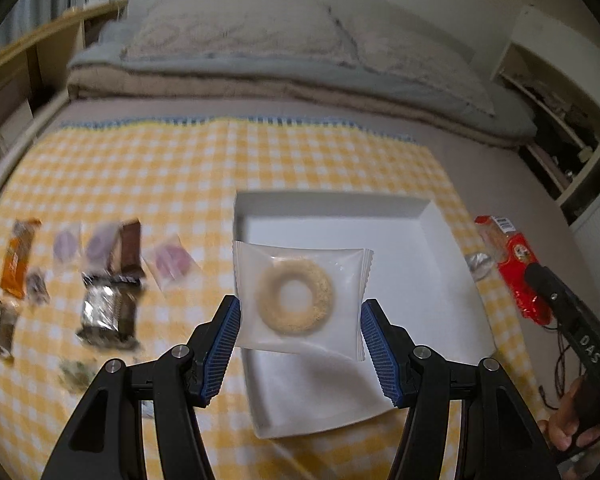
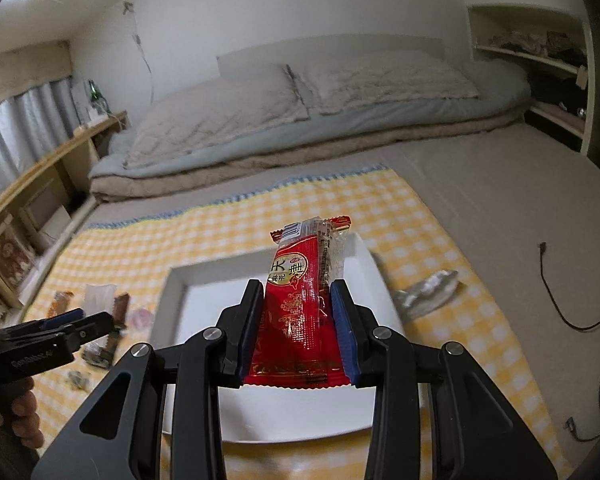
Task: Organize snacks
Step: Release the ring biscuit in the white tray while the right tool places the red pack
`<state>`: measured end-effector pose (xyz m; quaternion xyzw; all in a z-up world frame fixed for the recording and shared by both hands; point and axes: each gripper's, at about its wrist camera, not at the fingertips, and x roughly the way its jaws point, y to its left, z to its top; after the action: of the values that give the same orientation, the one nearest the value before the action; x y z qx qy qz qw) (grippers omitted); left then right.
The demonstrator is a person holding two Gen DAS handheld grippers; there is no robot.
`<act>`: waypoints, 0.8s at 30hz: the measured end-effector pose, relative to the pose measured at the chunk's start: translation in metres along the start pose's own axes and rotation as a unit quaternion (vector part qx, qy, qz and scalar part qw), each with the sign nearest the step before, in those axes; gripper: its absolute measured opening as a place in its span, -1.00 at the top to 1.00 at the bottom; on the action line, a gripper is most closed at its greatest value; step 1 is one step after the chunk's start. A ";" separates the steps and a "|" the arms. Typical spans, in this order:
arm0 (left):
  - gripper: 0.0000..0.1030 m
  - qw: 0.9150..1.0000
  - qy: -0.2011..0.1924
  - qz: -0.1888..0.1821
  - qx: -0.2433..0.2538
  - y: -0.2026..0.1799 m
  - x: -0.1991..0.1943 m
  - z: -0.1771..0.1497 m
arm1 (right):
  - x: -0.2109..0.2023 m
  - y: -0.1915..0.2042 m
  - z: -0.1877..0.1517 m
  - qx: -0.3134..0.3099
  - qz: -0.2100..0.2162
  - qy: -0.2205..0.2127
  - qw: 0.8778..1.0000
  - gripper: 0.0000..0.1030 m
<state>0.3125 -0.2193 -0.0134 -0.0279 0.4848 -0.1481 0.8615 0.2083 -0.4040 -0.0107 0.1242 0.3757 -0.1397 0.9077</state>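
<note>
Fingers: left gripper pads pinch a clear packet holding a ring biscuit; right gripper clamps a red snack bar.

Both items hang over the white tray, which looks empty.

Outstanding: loose wrapped snacks near the checked cloth's left edge, and a silver wrapper just beside the tray's right rim.

Unclear: motion blur hides labels; the tray's near edge is screened by the grippers.

"DAS" on right tongs, "天津" on red snack packet
</note>
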 end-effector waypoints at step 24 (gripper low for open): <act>-0.50 0.991 0.118 -0.014 -0.055 0.002 0.101 0.005 | 0.044 -0.019 -0.005 -0.006 -0.014 0.081 0.997 0.31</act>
<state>0.3659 -0.2467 -0.0946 -0.0643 0.5902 -0.1356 0.7932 0.2286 -0.4269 -0.0475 0.1241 0.4503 -0.1390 0.8732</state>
